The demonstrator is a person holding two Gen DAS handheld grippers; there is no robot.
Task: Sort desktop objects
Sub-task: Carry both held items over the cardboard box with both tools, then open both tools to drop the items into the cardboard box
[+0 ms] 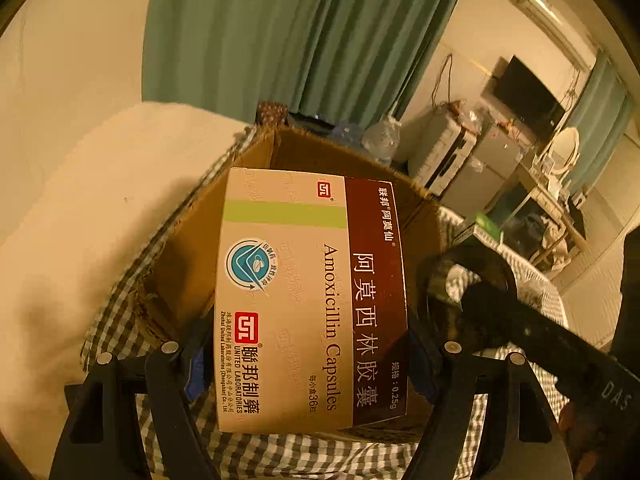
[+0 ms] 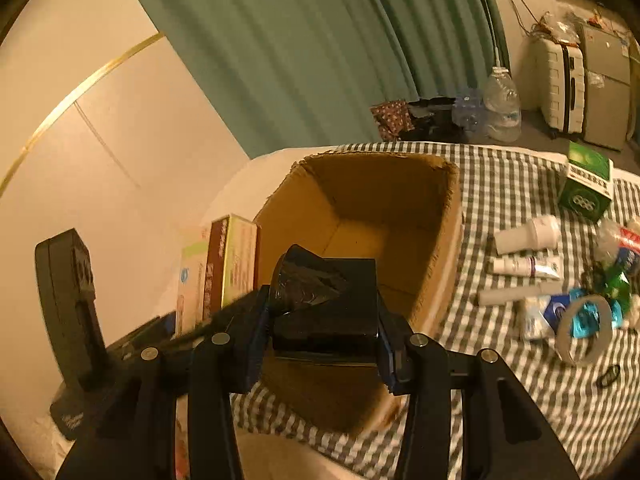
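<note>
A cardboard box (image 2: 372, 216) sits on the checked cloth (image 2: 500, 184). Right of it lie a small carton (image 2: 588, 184), tubes (image 2: 524, 266) and a tape ring (image 2: 584, 330). A medicine box (image 1: 308, 300) hangs above the box's left side.

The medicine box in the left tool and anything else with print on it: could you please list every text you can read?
Medicine box, held in the left tool:
"Amoxicillin Capsules"
"阿莫西林胶囊"
"联邦 阿莫仙"
"聯邦制藥"
"UNITED LABORATORIES"
"规格: 0.25g"
"36" in a line of small characters
Round seal's ring text: too small.
Right tool's arm: "DAS", cut off at the edge.
Green box, tubes: print blurred.
</note>
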